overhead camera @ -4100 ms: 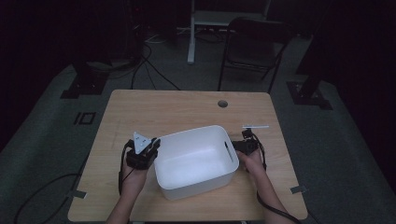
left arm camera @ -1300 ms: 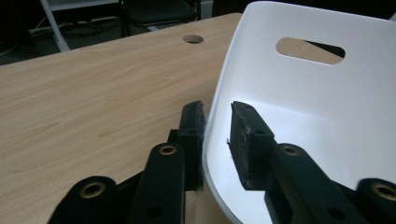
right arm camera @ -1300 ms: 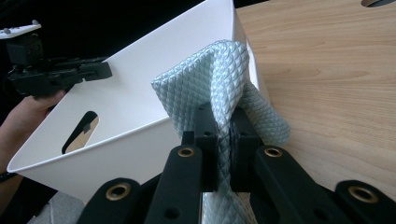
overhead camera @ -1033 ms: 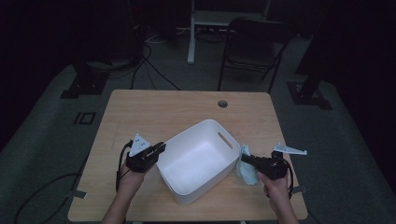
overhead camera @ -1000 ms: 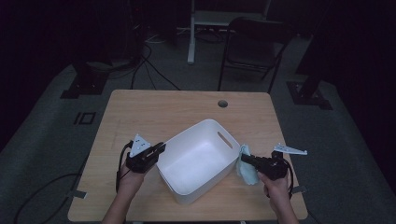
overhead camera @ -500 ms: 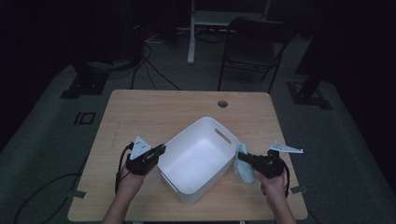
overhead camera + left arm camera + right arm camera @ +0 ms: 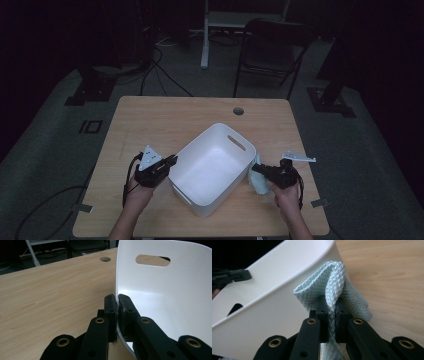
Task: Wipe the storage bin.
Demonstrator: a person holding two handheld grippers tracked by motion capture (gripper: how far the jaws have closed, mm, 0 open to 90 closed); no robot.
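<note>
A white plastic tub [image 7: 212,170] is sitting tilted on the table, its open top facing up and toward the far side, a slot handle cut in its far wall. Its near-left rim is being pinched. A pale blue quilted cloth [image 7: 339,287], folded and bunched, is hanging against the tub's outer right wall, just above the wood.

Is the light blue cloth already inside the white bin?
No. In the right gripper view the cloth is pinched in the right tongs outside the white bin, against its outer wall.
</note>
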